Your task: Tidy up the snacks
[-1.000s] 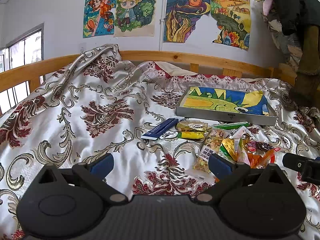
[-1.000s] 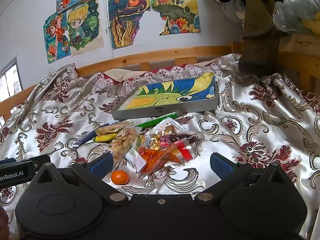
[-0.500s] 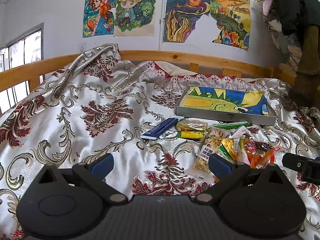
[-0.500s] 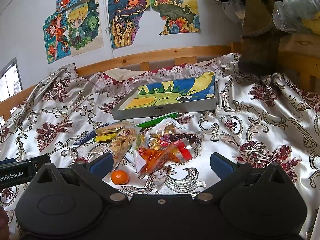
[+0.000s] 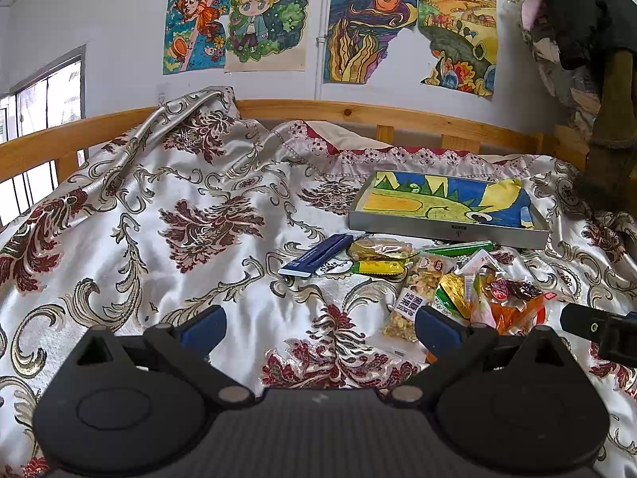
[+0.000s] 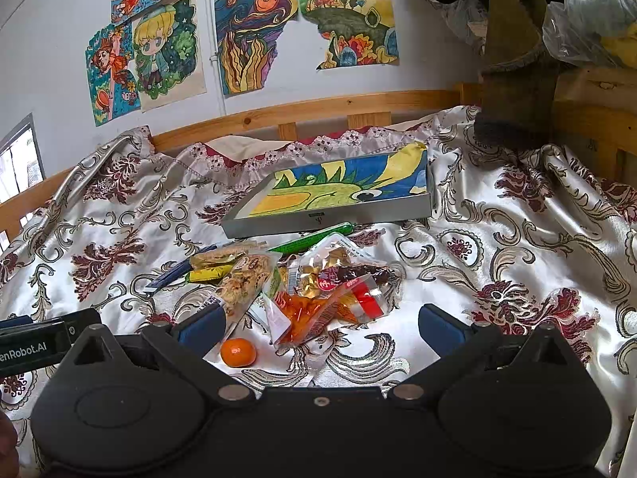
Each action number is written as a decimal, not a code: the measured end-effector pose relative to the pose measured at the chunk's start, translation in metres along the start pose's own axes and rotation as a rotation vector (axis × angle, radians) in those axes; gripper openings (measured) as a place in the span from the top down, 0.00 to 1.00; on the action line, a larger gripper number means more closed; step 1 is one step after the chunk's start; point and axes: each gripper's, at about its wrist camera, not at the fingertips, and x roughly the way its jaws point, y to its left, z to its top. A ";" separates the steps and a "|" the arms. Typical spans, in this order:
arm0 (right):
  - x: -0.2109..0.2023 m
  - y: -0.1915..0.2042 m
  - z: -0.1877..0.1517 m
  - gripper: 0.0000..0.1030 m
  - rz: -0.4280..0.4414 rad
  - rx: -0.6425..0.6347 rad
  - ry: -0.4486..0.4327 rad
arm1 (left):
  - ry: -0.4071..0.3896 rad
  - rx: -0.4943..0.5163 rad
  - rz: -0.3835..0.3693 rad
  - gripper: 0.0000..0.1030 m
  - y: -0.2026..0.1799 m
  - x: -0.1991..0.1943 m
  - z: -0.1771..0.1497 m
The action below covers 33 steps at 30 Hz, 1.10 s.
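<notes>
Hovering low over the bedspread (image 5: 207, 215), both tools spread wide and gripping nothing: left gripper (image 5: 318, 328) looking at bare patterned cloth between its fingers, right gripper (image 6: 320, 320) framing the near edge of the snack pile.

Sitting just ahead of the right gripper and off to the right of the left one: the whole heap of snacks, not yet sorted. Lying beyond the heap, farther from both tools: the tray (image 6: 326, 219) with a crayon dragon drawing lining its bottom (nothing in it so far, judging by both views). Looking like the very start, then: nothing packed, everything left to move.

Picking out the pile from the right wrist view: an orange fruit (image 6: 238, 352) closest in, right by the left fingertip; an orange-and-red bag (image 6: 330, 310) dead centre; a nut mix packet (image 6: 245, 283) touching the left finger; gold-wrapped sweets (image 6: 318, 275) behind; a green stick (image 6: 310, 241) nearest the tray; a yellow bar (image 5: 378, 267) and a blue pack (image 5: 316, 255) out on the far left.

Reading the writing: "enRobot.AI" on the other tool's body poking in at left; Chinese characters on the nut packet's dark label, too small to make out.
</notes>
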 end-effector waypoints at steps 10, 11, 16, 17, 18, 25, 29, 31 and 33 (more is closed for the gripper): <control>0.000 0.002 0.001 0.01 -0.001 0.000 0.002 | 0.001 -0.001 0.000 0.00 0.000 0.000 0.000; 0.001 0.004 0.002 0.01 -0.002 0.000 0.003 | 0.000 -0.002 0.000 0.00 0.000 0.000 0.000; 0.001 -0.001 -0.001 0.01 -0.002 0.002 0.007 | 0.005 -0.003 0.003 0.00 0.001 0.003 -0.003; 0.001 -0.001 -0.001 0.01 -0.001 0.002 0.006 | 0.006 -0.002 0.003 0.00 -0.002 0.002 -0.007; 0.001 0.000 -0.001 0.01 -0.001 0.002 0.007 | 0.006 -0.001 0.004 0.00 -0.002 0.002 -0.009; -0.001 0.006 -0.002 0.01 -0.001 0.000 0.012 | 0.020 0.003 0.009 0.00 -0.005 0.008 -0.011; 0.005 0.007 0.001 0.01 -0.009 -0.017 0.019 | 0.027 0.011 0.011 0.00 -0.005 0.012 -0.006; 0.006 0.008 0.005 0.01 -0.008 -0.023 0.018 | 0.035 0.010 0.011 0.00 -0.005 0.016 -0.004; 0.009 0.007 0.009 0.01 0.001 -0.027 0.022 | 0.043 0.002 -0.003 0.00 -0.004 0.021 -0.001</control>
